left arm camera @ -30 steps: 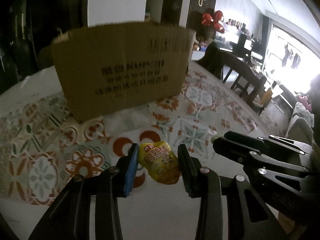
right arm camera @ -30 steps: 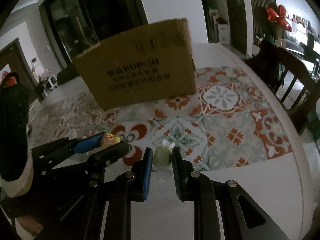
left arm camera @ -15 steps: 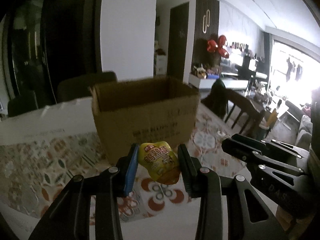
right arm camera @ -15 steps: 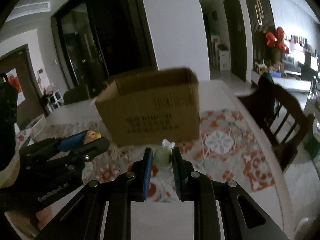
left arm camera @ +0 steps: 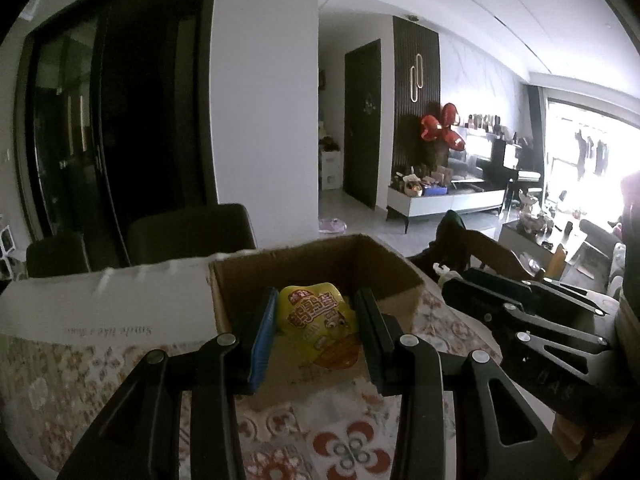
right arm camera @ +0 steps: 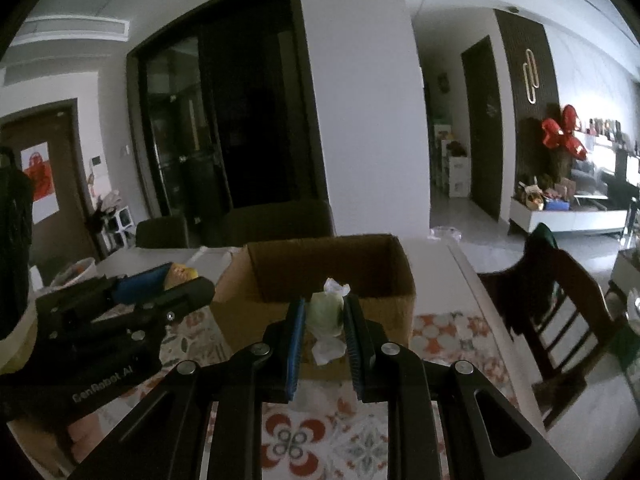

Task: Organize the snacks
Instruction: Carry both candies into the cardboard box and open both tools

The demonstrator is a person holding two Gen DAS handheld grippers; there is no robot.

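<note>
My left gripper (left arm camera: 316, 312) is shut on a yellow snack packet (left arm camera: 320, 322) with red lettering and holds it at the near rim of an open cardboard box (left arm camera: 384, 258). My right gripper (right arm camera: 324, 312) is shut on a pale green wrapped candy (right arm camera: 325, 312) with twisted white ends, also at the near rim of the box (right arm camera: 256, 280). Each gripper shows in the other's view: the right one (left arm camera: 472, 284) to the right, the left one (right arm camera: 188, 284) to the left with the yellow packet (right arm camera: 182, 272) in it. The box's floor is hidden.
The box stands on a table with a patterned floral cloth (left arm camera: 352, 448). A white paper bag or sheet (left arm camera: 100, 304) lies left of the box. Dark chairs (left arm camera: 192, 232) stand behind the table, a wooden chair (right arm camera: 560, 304) at its right. A white bowl (right arm camera: 76, 270) sits far left.
Both grippers have risen from near the tabletop to the box's rim height, each keeping its snack. The box's open top has come into view.
</note>
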